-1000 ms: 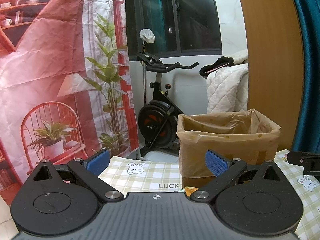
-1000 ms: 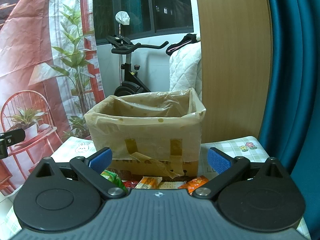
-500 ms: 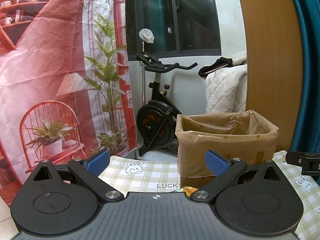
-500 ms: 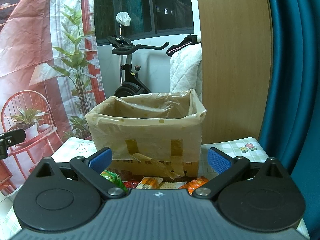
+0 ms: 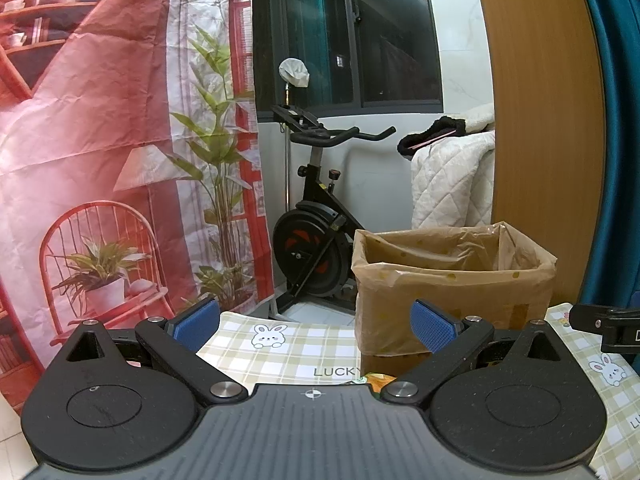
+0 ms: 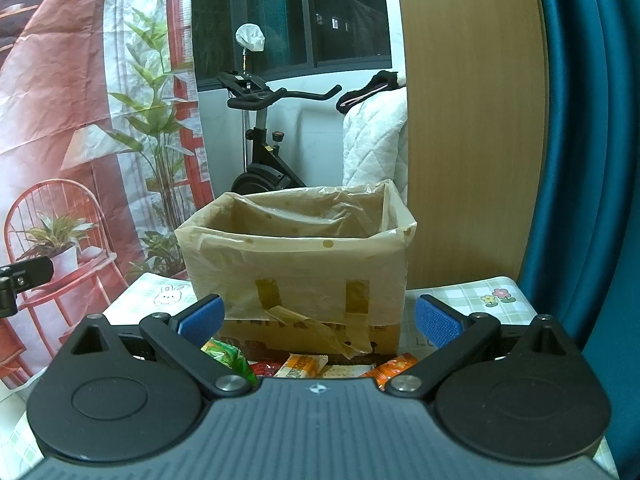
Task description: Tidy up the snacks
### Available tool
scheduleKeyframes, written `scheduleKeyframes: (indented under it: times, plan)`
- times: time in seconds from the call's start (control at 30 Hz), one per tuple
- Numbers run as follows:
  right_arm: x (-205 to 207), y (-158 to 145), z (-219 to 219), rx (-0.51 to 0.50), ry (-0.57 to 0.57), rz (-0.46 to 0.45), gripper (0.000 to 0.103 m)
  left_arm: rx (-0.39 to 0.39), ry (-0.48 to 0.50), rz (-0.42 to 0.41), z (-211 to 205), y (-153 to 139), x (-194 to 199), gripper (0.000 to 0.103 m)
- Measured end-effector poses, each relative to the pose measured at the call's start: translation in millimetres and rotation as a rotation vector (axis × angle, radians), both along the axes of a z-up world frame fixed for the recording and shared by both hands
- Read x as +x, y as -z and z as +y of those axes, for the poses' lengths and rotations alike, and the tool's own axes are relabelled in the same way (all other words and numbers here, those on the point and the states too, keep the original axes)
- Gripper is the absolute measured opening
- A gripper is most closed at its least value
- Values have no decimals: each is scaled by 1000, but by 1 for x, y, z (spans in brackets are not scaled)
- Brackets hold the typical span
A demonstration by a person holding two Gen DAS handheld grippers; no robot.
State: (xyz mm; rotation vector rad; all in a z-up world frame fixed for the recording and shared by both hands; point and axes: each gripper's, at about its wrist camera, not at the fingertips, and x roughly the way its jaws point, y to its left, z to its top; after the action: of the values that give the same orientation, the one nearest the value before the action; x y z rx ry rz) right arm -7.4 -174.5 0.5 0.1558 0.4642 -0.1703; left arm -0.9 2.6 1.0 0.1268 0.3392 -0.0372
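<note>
Little has moved since a second ago: in the left wrist view the brown cardboard box lined with a translucent plastic bag (image 5: 452, 280) sits slightly lower and smaller in frame. Both grippers hover over the desk under a green-checked cloth with rabbit prints (image 5: 288, 348). The left gripper (image 5: 316, 324) has its blue-padded fingers (image 5: 434, 326) spread wide, holding nothing. The right gripper (image 6: 318, 320) is likewise wide open and empty, facing the box. Colourful wrapped snack packets (image 6: 304, 366) lie on the desk just in front of the box, partly hidden by the right gripper's body.
</note>
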Motion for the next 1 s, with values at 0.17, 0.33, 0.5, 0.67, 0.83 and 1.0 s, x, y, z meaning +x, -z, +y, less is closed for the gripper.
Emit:
scheduleKeyframes:
  times: [0.17, 0.33, 0.5, 0.67, 0.83, 1.0]
  plan:
    - [0, 0, 0, 0, 0, 0, 103, -3, 2, -1, 0, 0, 0, 102]
    - [0, 0, 0, -1, 0, 0, 103, -3, 1, -2, 0, 0, 0, 102]
    - [0, 0, 0, -1, -1, 0, 103, -4, 1, -3, -1, 0, 0, 102]
    - [0, 0, 0, -1, 0, 0, 103, -4, 0, -4, -2, 0, 0, 102]
    - [0, -1, 1, -2, 0, 2, 103, -14, -5, -17, -2, 0, 0, 102]
    - [0, -1, 2, -3, -4, 0, 103, -113, 16, -51, 8, 3, 0, 102]
